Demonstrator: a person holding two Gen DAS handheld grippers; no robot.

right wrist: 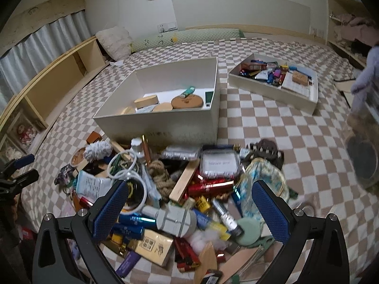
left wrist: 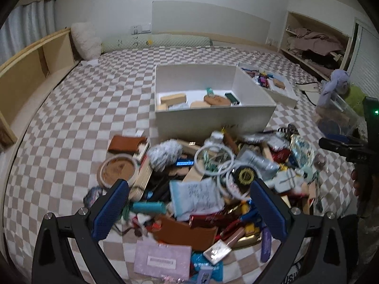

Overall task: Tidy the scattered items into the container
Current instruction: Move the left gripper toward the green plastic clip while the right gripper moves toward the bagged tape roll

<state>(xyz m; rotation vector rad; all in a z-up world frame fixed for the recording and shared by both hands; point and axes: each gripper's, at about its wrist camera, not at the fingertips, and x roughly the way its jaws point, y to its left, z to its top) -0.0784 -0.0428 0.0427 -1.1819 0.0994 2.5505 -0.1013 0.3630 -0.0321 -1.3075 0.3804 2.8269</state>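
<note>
Right wrist view: the deep white box [right wrist: 165,123] sits on the checkered bedspread [right wrist: 284,127] just behind the heap of clutter [right wrist: 189,189], holding a round cork disc [right wrist: 187,101], wooden blocks [right wrist: 145,101] and a dark green case [right wrist: 209,97]. A shallower tray [right wrist: 272,90], well apart to its right, is packed with small items too tiny to identify. Both the right gripper [right wrist: 189,209] and the left gripper [left wrist: 189,207] hang spread wide above the pile, grasping nothing; its lower layers are buried.

Checkered bedspread [right wrist: 272,127], white pillow [left wrist: 85,40], curtain [right wrist: 45,40], wall shelf w/ clothes [left wrist: 315,42].
</note>
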